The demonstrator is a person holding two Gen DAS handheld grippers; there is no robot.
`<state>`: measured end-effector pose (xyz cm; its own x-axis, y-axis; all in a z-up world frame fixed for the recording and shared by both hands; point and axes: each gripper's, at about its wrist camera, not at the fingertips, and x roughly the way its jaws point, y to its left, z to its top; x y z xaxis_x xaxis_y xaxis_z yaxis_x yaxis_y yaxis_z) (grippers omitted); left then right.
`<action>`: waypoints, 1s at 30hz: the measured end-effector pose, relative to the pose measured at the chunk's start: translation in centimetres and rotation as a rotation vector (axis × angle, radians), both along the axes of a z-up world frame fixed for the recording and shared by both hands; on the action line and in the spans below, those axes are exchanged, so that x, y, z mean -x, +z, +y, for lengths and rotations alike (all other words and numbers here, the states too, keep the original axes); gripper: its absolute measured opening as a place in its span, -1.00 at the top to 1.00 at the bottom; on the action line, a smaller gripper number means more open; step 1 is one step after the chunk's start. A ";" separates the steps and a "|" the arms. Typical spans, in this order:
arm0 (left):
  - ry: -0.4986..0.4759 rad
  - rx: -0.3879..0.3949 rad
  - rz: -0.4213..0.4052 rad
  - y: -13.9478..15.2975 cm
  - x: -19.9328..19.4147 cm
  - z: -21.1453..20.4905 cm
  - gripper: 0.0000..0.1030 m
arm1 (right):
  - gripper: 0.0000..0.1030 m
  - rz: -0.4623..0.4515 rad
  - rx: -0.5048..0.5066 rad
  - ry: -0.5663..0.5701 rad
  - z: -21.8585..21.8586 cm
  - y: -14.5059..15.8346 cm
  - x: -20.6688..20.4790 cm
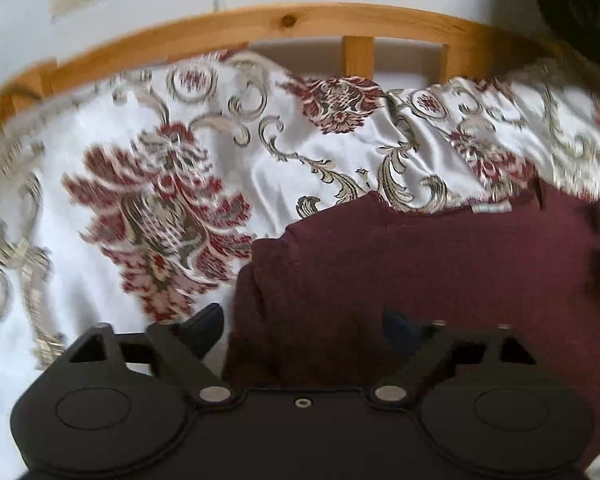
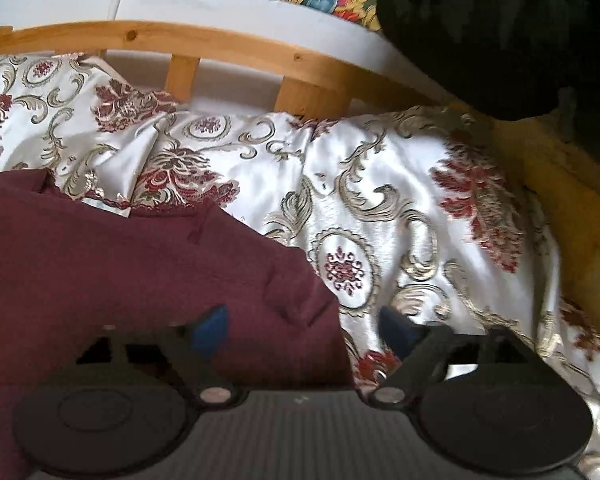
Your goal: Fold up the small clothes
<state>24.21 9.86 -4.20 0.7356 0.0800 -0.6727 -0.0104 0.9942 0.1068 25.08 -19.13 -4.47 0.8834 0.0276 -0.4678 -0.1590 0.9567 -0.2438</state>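
We see the dark maroon knit garment (image 1: pixel 420 264) spread flat on the floral satin bedspread (image 1: pixel 140 184), between both tools: our left gripper (image 1: pixel 304 326) straddles its left edge, our right gripper (image 2: pixel 304 326) its right edge, both gaping, empty.

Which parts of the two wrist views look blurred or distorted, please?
Left wrist view: motion blur smears the floral bedspread at left; the maroon garment is softer but readable; fisheye bends the wooden bed rail. Right wrist view: sharper overall, slight blur around the right tool, glare on the satin.
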 end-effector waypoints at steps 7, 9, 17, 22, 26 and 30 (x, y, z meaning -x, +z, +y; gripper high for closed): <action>-0.022 0.049 -0.032 1.5 3.4 -2.3 -0.95 | -0.98 -0.020 -0.053 0.044 1.4 1.6 3.9; -0.038 0.090 -0.019 1.5 4.1 -3.2 -0.96 | -0.98 -0.009 -0.080 0.090 2.4 1.5 5.0; -0.089 0.040 0.089 -1.1 5.1 -6.5 -0.96 | -0.99 0.004 0.000 0.257 6.8 0.6 8.2; -0.050 0.037 0.164 -1.9 5.0 -5.4 -0.98 | -0.99 0.090 0.056 0.257 6.8 -0.3 8.5; -0.003 0.117 0.204 -2.4 4.7 -3.7 -0.99 | -0.99 0.102 0.061 0.241 5.3 0.1 9.1; 0.005 0.102 0.203 -2.3 4.8 -3.6 -0.99 | -0.99 0.115 0.073 0.194 3.1 0.3 9.4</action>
